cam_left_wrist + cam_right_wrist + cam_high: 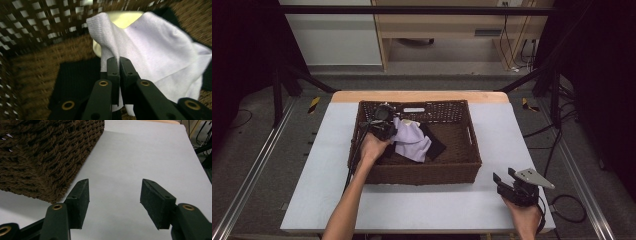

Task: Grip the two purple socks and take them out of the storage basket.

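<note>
Right claw [507, 178]: near desk [422, 205] edge, right of basket [414, 172], jaws wide, nothing between. Left claw [387, 131]: inside basket, left part, jaws pinched tight on fold of white cloth [160, 55]. Cloth: draped over black cloth [75, 80] and pale yellow item [125, 18], by basket's far wall.
</note>
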Demonstrator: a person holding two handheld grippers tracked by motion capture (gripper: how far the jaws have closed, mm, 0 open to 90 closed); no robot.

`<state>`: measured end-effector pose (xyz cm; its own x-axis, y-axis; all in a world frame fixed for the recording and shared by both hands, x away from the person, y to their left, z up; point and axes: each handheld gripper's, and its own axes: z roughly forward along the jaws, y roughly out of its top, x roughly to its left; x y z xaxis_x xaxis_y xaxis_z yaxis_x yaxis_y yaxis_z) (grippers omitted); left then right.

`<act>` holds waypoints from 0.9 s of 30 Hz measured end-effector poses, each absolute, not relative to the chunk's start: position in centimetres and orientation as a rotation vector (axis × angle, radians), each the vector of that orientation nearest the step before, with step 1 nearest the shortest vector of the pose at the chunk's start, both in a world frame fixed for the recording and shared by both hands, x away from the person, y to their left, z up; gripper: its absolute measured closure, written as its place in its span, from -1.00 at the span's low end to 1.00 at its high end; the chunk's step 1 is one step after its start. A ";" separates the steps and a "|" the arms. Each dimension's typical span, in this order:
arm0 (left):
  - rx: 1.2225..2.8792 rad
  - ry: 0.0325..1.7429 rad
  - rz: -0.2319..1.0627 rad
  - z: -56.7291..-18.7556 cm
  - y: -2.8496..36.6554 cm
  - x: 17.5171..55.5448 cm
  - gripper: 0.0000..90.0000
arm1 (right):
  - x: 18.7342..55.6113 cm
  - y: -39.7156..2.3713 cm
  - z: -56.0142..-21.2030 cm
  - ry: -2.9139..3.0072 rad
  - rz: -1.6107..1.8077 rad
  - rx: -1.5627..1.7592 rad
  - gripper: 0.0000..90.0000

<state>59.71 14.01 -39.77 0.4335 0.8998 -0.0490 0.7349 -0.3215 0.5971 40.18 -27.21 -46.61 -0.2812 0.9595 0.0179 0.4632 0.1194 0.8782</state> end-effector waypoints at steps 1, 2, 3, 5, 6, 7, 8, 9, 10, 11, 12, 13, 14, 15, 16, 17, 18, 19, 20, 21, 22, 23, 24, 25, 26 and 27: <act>2.123 1.354 0.416 -39.5 14.0 59.5 0.92 | 40.2 -27.2 -46.6 1.817 1.096 1.377 -0.10; 2.106 1.336 0.433 -39.2 14.0 59.3 0.92 | 40.2 -27.2 -46.6 1.817 1.096 1.377 -0.10; 2.089 1.319 0.452 -38.9 14.0 59.0 0.92 | 40.2 -27.2 -46.6 1.818 1.096 1.378 -0.10; 2.041 1.274 0.490 -38.3 14.1 58.5 0.92 | 40.1 -27.2 -46.6 1.816 1.097 1.377 -0.09; 2.014 1.250 0.498 -38.0 14.3 58.2 0.92 | 40.1 -27.2 -46.6 1.815 1.097 1.376 -0.09; 1.993 1.227 0.509 -37.7 14.4 57.8 0.92 | 40.2 -27.3 -46.6 1.814 1.097 1.376 -0.09; 1.975 1.203 0.527 -37.4 14.5 57.5 0.92 | 40.2 -27.3 -46.6 1.814 1.097 1.376 -0.09; 1.957 1.186 0.538 -37.2 14.7 57.2 0.92 | 40.2 -27.3 -46.6 1.814 1.095 1.376 -0.09; 1.939 1.172 0.540 -37.0 14.9 57.0 0.92 | 40.2 -27.3 -46.6 1.816 1.095 1.376 -0.09; 1.910 1.154 0.534 -36.6 15.3 56.7 0.93 | 40.2 -27.3 -46.6 1.816 1.093 1.375 -0.09; 1.890 1.141 0.537 -36.3 15.6 56.4 0.92 | 40.2 -27.3 -46.6 1.816 1.091 1.373 -0.09; 1.865 1.133 0.548 -36.0 15.9 56.1 0.93 | 40.2 -27.3 -46.6 1.817 1.091 1.373 -0.09; 1.845 1.124 0.548 -35.6 16.2 55.8 0.92 | 40.2 -27.3 -46.6 1.814 1.092 1.374 -0.09; 1.822 1.115 0.547 -35.2 16.5 55.5 0.93 | 40.2 -27.4 -46.6 1.814 1.095 1.377 -0.08; 1.801 1.097 0.559 -34.7 16.9 55.1 0.93 | 40.2 -27.4 -46.6 1.812 1.095 1.380 -0.08; 1.780 1.084 0.556 -34.3 17.1 54.8 0.93 | 40.2 -27.5 -46.6 1.812 1.099 1.383 -0.08; 1.763 1.071 0.559 -33.9 17.3 54.4 0.93 | 40.2 -27.6 -46.6 1.812 1.100 1.385 -0.08; 1.749 1.061 0.564 -33.7 17.4 54.1 0.93 | 40.2 -27.6 -46.6 1.811 1.099 1.387 -0.08; 1.737 1.046 0.563 -33.3 17.6 53.7 0.93 | 40.2 -27.6 -46.7 1.811 1.097 1.385 -0.08; 1.729 1.031 0.565 -33.0 17.8 53.4 0.93 | 40.2 -27.6 -46.7 1.810 1.095 1.381 -0.08; 1.719 1.017 0.570 -32.7 18.0 53.0 0.93 | 40.2 -27.6 -46.7 1.811 1.091 1.379 -0.08; 1.707 1.004 0.572 -32.4 18.2 52.6 0.93 | 40.2 -27.6 -46.7 1.812 1.091 1.376 -0.08; 1.695 0.991 0.574 -32.1 18.3 52.2 0.93 | 40.2 -27.6 -46.7 1.813 1.094 1.381 -0.08; 1.688 0.977 0.580 -31.8 18.5 51.8 0.93 | 40.2 -27.6 -46.7 1.811 1.092 1.381 -0.08; 1.678 0.964 0.582 -31.6 18.6 51.3 0.93 | 40.3 -27.7 -46.7 1.812 1.087 1.375 -0.08; 1.672 0.949 0.585 -31.3 18.7 50.9 0.93 | 40.3 -27.7 -46.8 1.808 1.089 1.380 -0.08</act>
<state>50.92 18.74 -31.34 0.5616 0.8233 -0.0825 0.2962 -0.1070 0.9491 40.29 -27.74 -46.75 -0.2709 0.9625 0.0118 0.4610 0.1190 0.8794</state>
